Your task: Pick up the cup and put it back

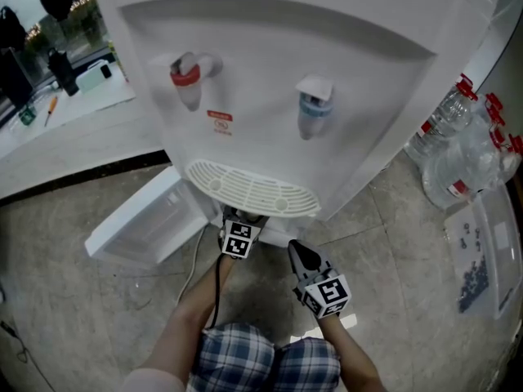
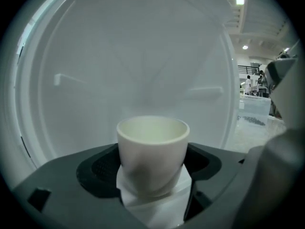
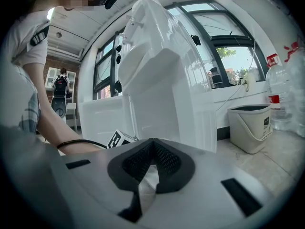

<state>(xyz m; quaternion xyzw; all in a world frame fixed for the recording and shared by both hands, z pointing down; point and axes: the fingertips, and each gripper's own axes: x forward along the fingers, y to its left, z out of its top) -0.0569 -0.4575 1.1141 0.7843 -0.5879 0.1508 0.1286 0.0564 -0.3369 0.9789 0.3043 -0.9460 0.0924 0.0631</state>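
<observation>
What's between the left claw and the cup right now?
Nothing. In the left gripper view the cup sits directly between the jaws of the left claw, which close against its sides with no gap showing.

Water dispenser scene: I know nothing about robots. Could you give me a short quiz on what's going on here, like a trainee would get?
1. True or false: the left gripper is closed on a white cup.
2. The right gripper has its jaws: A) wide apart; B) shut with nothing between them; C) clamped on a bottle.
3. Fill in: in the head view, the tap towards the picture's left on the water dispenser has a ___ collar.

Key: 1 true; 2 B; 3 red.
</observation>
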